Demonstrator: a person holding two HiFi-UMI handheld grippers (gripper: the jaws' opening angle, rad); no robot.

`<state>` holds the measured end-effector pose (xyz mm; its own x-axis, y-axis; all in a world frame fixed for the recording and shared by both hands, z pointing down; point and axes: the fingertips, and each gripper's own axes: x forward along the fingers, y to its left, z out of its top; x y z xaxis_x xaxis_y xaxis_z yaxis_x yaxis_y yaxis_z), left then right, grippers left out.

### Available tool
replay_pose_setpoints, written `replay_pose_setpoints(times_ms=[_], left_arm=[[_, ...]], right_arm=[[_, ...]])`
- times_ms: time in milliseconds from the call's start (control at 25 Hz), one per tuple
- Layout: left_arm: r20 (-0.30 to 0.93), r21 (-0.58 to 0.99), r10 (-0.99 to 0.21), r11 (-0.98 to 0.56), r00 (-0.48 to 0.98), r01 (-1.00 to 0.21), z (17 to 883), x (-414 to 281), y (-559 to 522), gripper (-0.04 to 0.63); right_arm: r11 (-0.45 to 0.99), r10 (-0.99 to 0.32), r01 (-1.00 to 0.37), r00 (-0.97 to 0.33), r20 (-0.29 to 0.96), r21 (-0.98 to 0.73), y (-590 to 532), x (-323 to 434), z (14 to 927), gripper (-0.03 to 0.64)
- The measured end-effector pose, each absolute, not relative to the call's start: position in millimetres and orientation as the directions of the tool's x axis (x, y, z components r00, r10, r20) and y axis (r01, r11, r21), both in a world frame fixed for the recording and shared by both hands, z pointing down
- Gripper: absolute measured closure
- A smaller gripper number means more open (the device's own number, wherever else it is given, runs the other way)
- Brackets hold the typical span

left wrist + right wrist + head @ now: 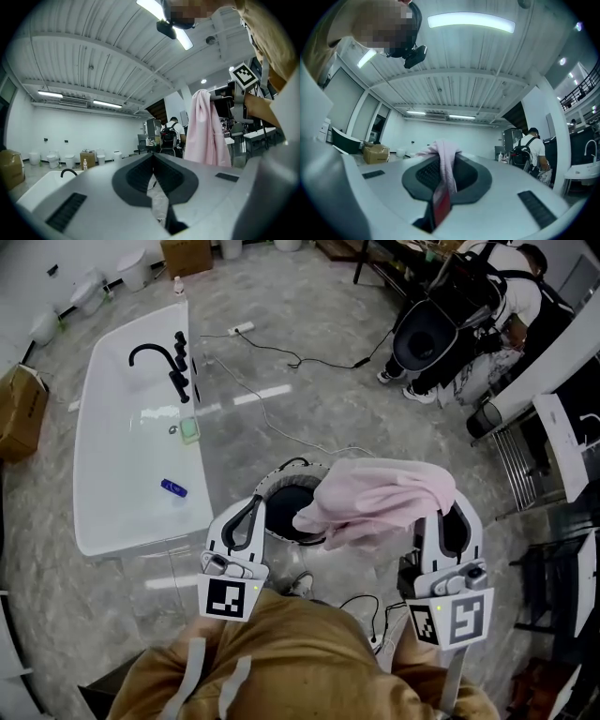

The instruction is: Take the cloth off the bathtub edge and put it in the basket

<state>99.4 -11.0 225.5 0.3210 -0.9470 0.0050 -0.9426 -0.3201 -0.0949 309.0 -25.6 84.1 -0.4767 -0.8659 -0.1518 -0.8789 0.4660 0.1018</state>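
Note:
A pink cloth (380, 502) hangs bunched from my right gripper (448, 510), whose jaws are shut on it. The cloth's free end droops over the right part of the round dark basket (281, 512), which stands on the floor between the two grippers. In the right gripper view a fold of the cloth (446, 171) is pinched between the pads. My left gripper (253, 510) is over the basket's left rim, shut and holding nothing. From the left gripper view the cloth (208, 133) hangs at the right. The white bathtub (112, 474) lies to the left, apart from both grippers.
The tub carries a black faucet (164, 362), a green soap dish (190, 430) and a small blue object (173, 487). A cable (281, 357) runs across the marble floor. A person with a backpack (469, 315) stands at the upper right. Metal racks (553, 465) line the right side; a cardboard box (19, 409) sits far left.

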Motion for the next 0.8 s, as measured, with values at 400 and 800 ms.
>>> replay_pose_setpoints(times_ms=[400,800], left_arm=[[0.007,-0.081,-0.935,-0.353,0.353,-0.932,234,100,-36,0.589],[0.043,-0.064,-0.941,-0.338,0.336,-0.939,250,73,-56,0.589]], right_arm=[[0.432,-0.887,-0.892,-0.447,-0.113,0.135,-47,305,89,0.581],[0.46,-0.878,-0.878,-0.472,-0.083,0.13,-73,272,102,0.581]])
